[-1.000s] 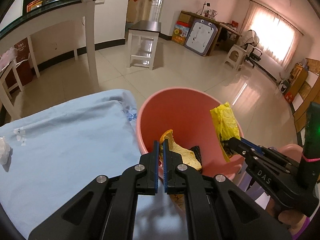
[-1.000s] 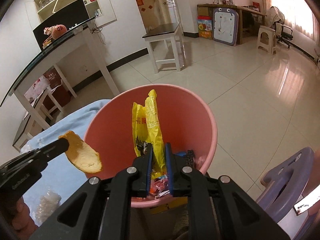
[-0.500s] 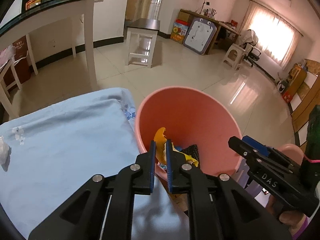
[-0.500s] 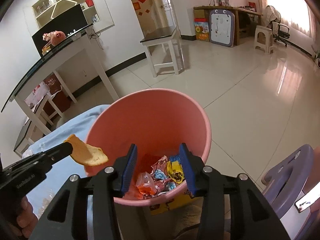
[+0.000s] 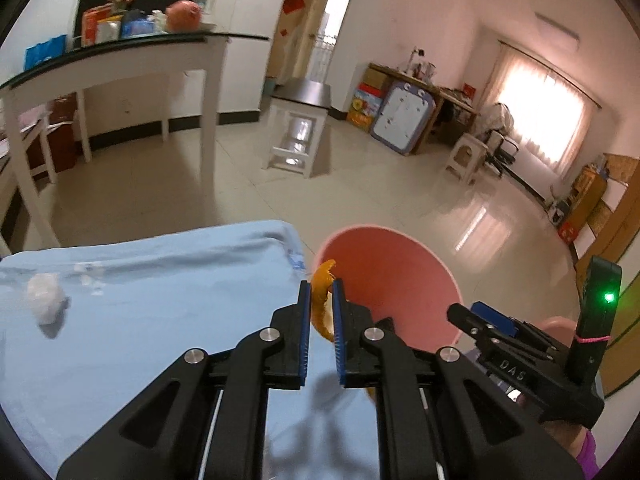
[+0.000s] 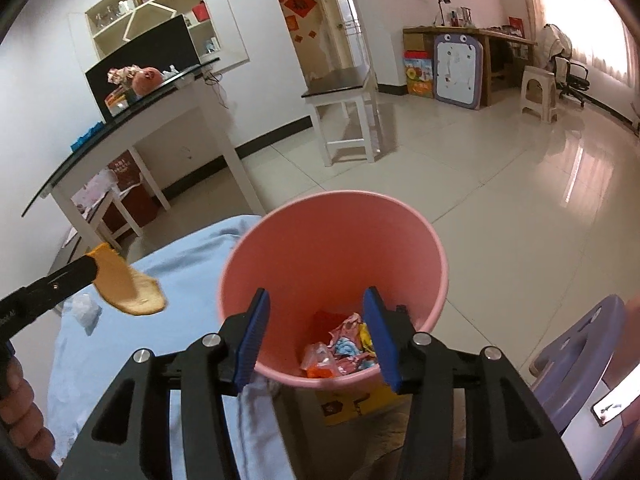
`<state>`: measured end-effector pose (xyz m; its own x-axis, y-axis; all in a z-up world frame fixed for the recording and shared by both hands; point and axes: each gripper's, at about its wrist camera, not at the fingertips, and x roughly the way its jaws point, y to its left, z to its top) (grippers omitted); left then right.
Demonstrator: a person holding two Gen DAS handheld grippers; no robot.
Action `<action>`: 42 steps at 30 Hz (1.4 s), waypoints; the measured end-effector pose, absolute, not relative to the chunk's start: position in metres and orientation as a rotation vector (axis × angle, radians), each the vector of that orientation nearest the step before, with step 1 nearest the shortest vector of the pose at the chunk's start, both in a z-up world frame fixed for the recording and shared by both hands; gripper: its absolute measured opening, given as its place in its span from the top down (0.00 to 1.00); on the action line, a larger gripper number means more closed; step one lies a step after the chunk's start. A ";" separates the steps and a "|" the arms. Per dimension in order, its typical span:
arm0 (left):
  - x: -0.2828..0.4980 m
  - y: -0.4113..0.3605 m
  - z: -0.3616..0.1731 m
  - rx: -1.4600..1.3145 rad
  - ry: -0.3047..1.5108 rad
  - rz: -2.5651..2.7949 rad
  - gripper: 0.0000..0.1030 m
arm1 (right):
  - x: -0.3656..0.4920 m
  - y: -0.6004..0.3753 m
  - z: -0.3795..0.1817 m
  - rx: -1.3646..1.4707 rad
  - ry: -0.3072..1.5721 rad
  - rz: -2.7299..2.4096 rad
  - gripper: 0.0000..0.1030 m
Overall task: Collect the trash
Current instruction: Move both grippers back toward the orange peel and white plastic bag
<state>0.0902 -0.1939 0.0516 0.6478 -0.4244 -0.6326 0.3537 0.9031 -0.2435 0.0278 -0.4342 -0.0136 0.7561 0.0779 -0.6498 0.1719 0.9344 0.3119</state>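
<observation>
My left gripper is shut on an orange fruit peel and holds it just left of the pink bin, above the blue cloth. In the right wrist view the peel hangs from the left gripper's fingers, left of the bin. My right gripper is open and empty over the bin's near rim. Crumpled wrappers lie at the bin's bottom. A crumpled white tissue lies on the blue cloth.
The blue cloth covers the table left of the bin. A purple plastic stool stands at the right. A white side table and a glass-topped desk stand across the tiled floor.
My right gripper let the yellow bag fall into the bin and opened wide. My left gripper rose and drew back left with the peel, from over the bin to beside its rim.
</observation>
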 end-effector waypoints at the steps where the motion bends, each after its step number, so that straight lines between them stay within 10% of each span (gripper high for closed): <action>1: 0.088 -0.184 0.054 -0.105 0.737 -0.426 0.90 | 0.026 -0.432 -0.012 0.370 0.710 -0.045 0.53; 9: 0.070 -0.117 0.059 -0.132 0.723 -0.350 0.71 | 0.022 -0.399 -0.001 0.360 0.708 0.044 0.53; 42: 0.116 0.063 -0.010 -0.217 0.827 -0.018 0.71 | 0.129 -0.190 -0.040 0.143 0.950 0.508 0.49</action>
